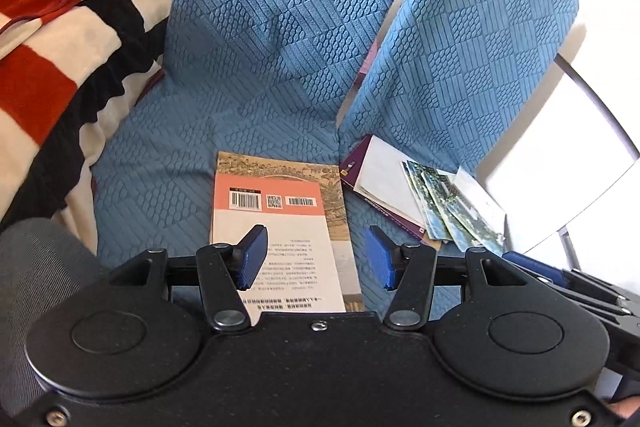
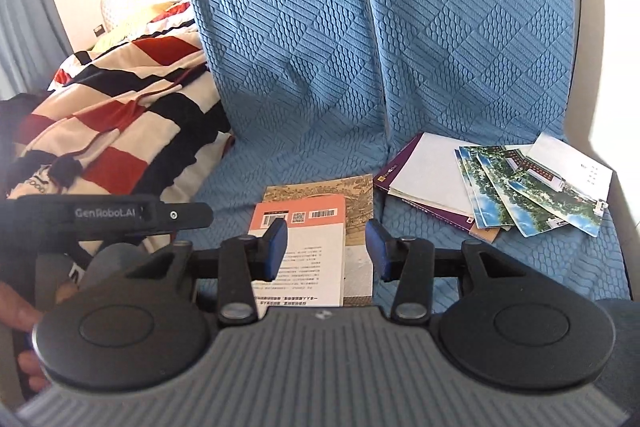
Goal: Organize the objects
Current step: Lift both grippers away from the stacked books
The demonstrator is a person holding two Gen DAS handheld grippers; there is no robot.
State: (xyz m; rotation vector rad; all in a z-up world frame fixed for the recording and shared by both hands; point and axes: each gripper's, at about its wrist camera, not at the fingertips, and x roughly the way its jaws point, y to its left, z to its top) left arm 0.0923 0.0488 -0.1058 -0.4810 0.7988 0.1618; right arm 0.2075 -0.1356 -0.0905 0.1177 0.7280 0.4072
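Note:
A book [image 1: 280,215] with an orange and white back panel and barcodes lies flat on the blue sofa seat [image 1: 160,195]. My left gripper [image 1: 316,247] hovers above it, open, with nothing between its blue pads [image 1: 250,259]. In the right wrist view the same book [image 2: 308,255] sits below my right gripper [image 2: 326,239], which is also open and empty. To the right of the book lie a purple booklet [image 2: 420,175] with white paper on it and a fan of landscape postcards [image 2: 532,195]. The booklet [image 1: 372,167] and the postcards [image 1: 448,207] also show in the left wrist view.
A red, black and cream striped blanket [image 2: 120,115] is heaped on the sofa's left side. The quilted blue backrest [image 2: 360,27] rises behind the seat. A white surface with a metal rail [image 1: 560,167] borders the right. A person's hand [image 2: 20,311] holds the left gripper's black body [image 2: 120,215].

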